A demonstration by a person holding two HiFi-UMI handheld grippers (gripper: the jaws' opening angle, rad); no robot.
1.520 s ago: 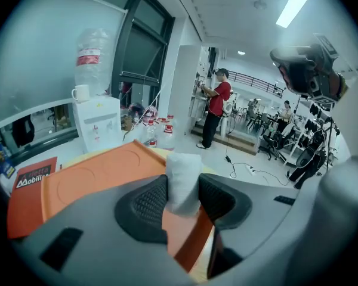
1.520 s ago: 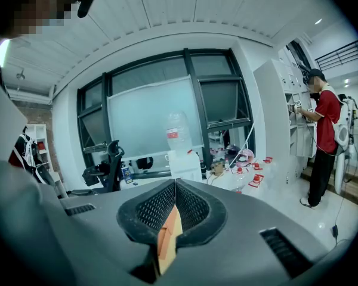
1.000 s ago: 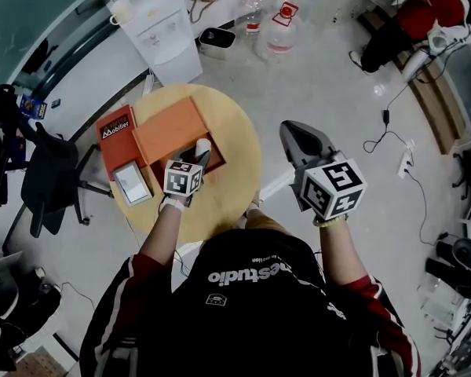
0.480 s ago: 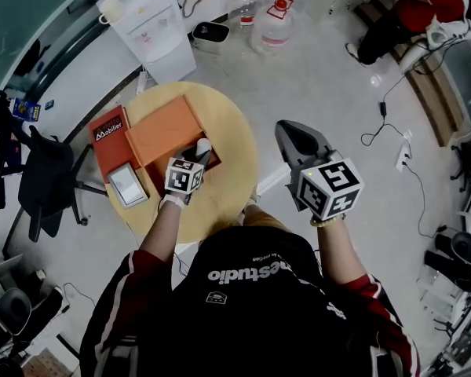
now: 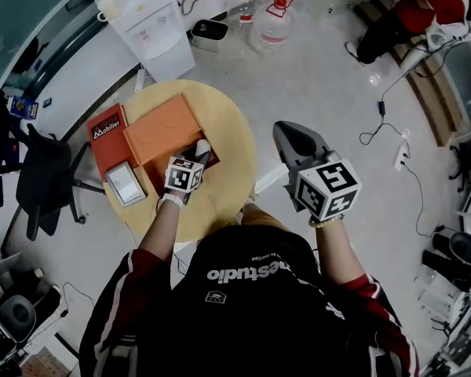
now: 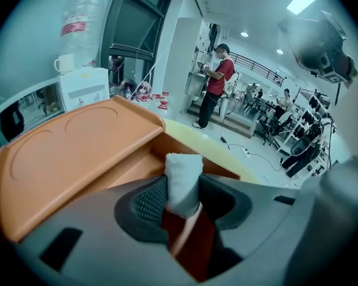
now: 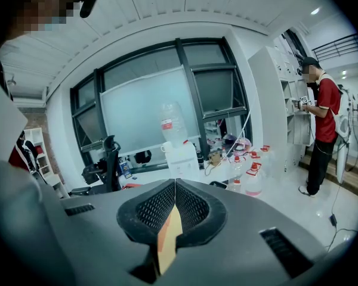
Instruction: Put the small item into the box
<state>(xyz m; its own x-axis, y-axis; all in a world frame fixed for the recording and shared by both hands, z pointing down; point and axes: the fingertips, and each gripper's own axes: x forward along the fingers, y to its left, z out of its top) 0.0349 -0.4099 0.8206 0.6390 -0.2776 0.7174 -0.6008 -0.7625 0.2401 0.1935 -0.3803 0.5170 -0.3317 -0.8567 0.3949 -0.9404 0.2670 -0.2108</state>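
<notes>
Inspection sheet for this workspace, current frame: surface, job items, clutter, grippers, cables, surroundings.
Surface: round pale wooden table, left part occupied.
Job's things: open orange box on the table; small white cylindrical item held over it.
Clutter: flat red box printed Mobilier; flat grey-white rectangular object at its near end.
Grippers: left gripper shut on the white item; right gripper shut, empty, off the table.
Cables: black cable and white power strip on the floor; nothing seen on the table.
Surroundings: white water dispenser, clear water jugs, black office chair, seated person in red.
</notes>
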